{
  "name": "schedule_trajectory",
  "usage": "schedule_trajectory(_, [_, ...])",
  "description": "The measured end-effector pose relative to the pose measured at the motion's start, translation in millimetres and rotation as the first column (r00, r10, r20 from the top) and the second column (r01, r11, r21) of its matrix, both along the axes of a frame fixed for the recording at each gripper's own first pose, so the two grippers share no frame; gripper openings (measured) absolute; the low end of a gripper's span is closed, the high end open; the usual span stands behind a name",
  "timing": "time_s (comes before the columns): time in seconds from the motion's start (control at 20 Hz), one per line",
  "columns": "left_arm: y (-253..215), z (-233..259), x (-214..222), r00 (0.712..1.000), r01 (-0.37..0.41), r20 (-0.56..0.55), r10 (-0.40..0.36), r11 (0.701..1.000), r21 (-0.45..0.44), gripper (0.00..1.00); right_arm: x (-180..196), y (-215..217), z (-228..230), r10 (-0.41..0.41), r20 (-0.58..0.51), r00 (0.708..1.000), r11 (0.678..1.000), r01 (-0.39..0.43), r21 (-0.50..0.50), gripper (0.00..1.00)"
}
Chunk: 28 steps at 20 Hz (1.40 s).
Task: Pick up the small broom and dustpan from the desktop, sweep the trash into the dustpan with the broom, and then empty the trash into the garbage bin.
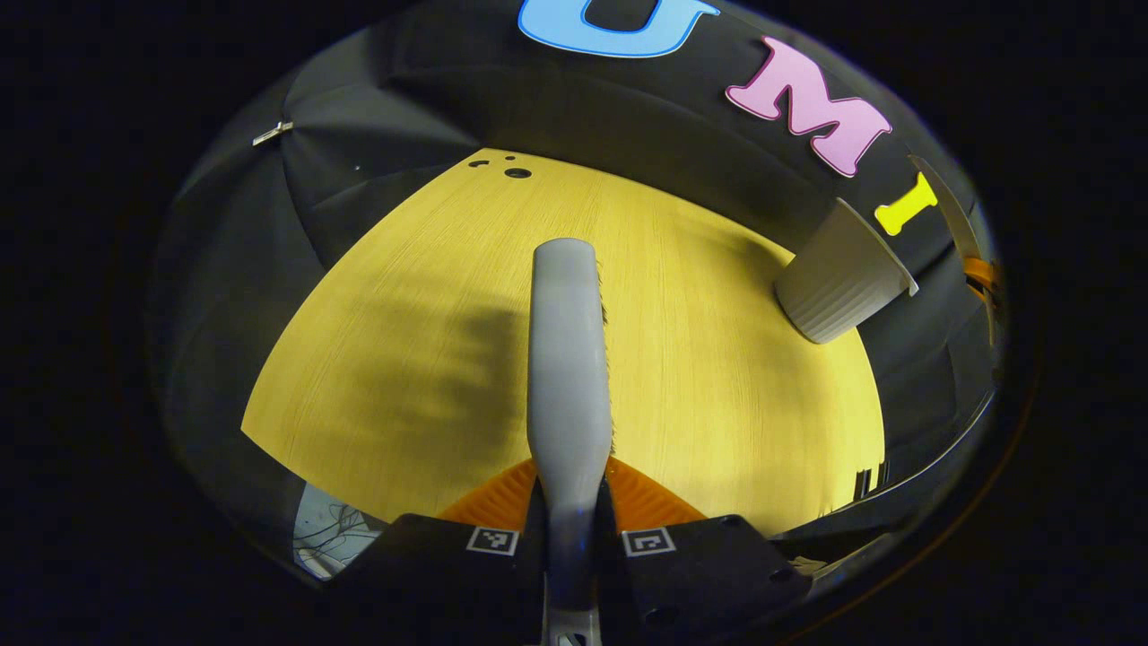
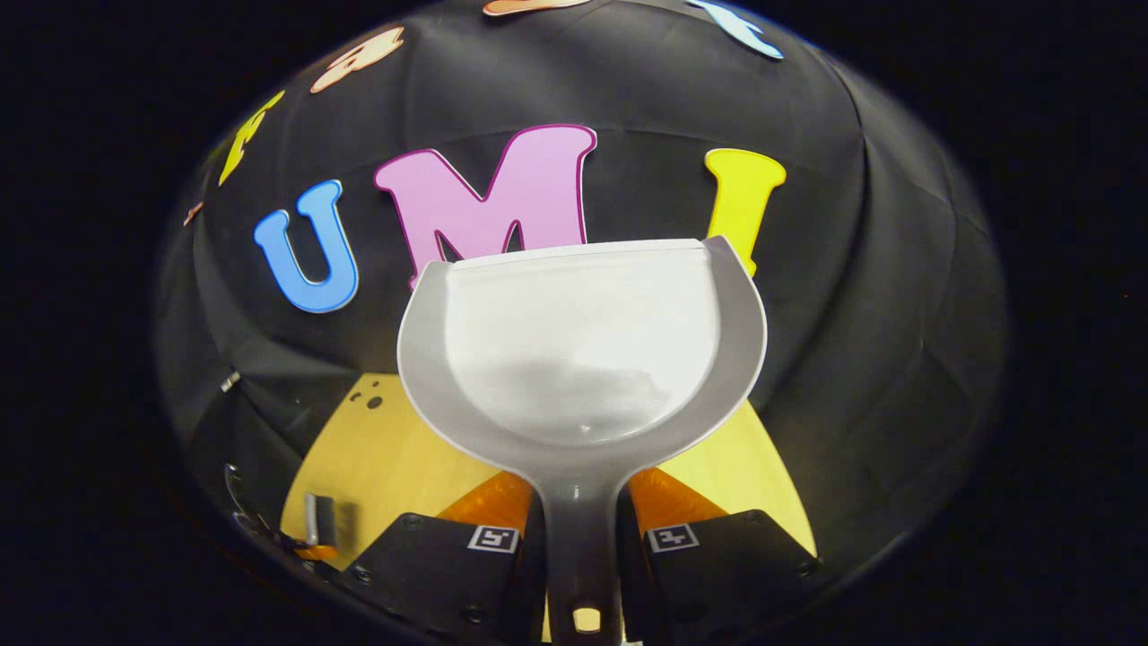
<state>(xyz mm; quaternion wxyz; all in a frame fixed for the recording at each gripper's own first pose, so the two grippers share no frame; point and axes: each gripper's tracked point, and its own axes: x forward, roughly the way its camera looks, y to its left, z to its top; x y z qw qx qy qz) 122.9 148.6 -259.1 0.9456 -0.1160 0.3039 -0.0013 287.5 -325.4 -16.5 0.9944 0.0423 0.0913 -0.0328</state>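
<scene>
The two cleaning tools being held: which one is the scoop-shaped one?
The dustpan, held by the right gripper, is the wide scoop; the broom is narrow.

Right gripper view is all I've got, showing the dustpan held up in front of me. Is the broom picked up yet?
Observer: Yes. In the left gripper view the left gripper is closed on the broom, which points out over the table.
Operator: Good. My dustpan is ready. Where's the bin?
Observer: The bin stands at the table's edge by the cloth wall, to the right of the broom in that view.
Operator: Which way do the bristles face?
Observer: They poke out along the broom's right edge, the side toward the bin.
</scene>
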Motion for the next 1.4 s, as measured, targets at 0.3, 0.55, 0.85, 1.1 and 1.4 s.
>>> schedule_trajectory(0.3, [6,-21,5,0.996,0.086,-0.037,-0.083,0.992,0.091,0.28,-1,5,-17,0.019,-0.025,1.0,0.999,-0.019,0.029,0.37])
schedule_trajectory(0.55, [-1,-26,18,0.992,0.126,-0.047,-0.121,0.983,0.135,0.28,4,29,-73,0.07,-0.115,0.991,0.996,-0.062,0.071,0.37])
schedule_trajectory(0.85, [-13,-32,24,0.984,0.17,-0.075,-0.16,0.972,0.16,0.28,-7,73,-170,0.148,-0.297,0.943,0.989,-0.136,0.064,0.37])
schedule_trajectory(1.1, [-13,-38,35,0.98,0.184,-0.11,-0.165,0.962,0.203,0.28,11,102,-252,0.213,-0.428,0.878,0.977,-0.203,0.071,0.37])
schedule_trajectory(1.4, [-16,-49,56,0.974,0.2,-0.15,-0.168,0.951,0.237,0.28,40,115,-306,0.232,-0.504,0.832,0.969,-0.24,0.051,0.37])
